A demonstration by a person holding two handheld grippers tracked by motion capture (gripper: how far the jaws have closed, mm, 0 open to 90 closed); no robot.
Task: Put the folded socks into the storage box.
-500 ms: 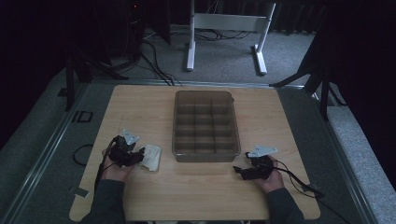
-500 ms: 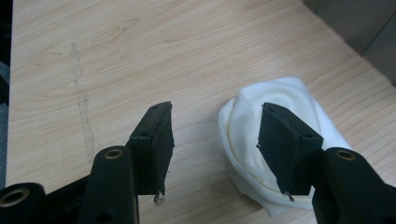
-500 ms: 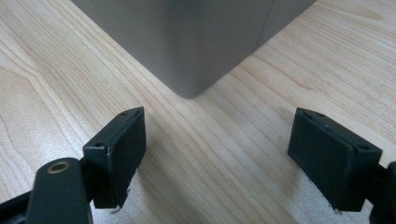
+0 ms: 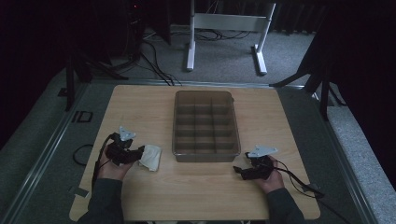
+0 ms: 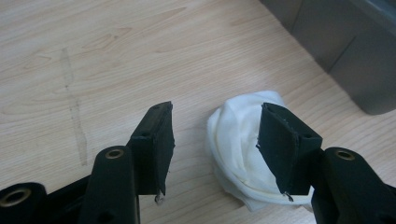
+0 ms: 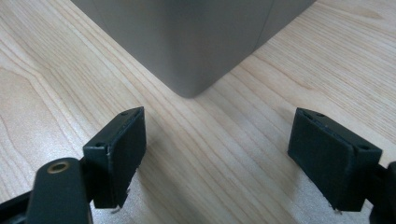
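On the light wood table: person holds a gripper in each hand, forearms coming in from the near edge.

Left gripper: low over the table, jaws spread. White crumpled cloth lies right at its tips. In the left gripper view the cloth sits between the jaws but off toward one of them, partly hidden behind that jaw's pad; the other jaw has bare wood in front of it. Jaws not pinching it. Can't tell if the near pad touches the cloth or just overlaps it in view.

Right gripper: also low, jaws spread wide, nothing between them but tabletop. Straight ahead of its tips, near but apart, is a rounded corner of the grey compartment bin.

Bin sits mid-table, between and beyond the two grippers, translucent grey, divided into a grid of cells. Cells look dark; contents not readable from here. Cloth lies just beside the bin's near corner on the left gripper's side, not touching it.
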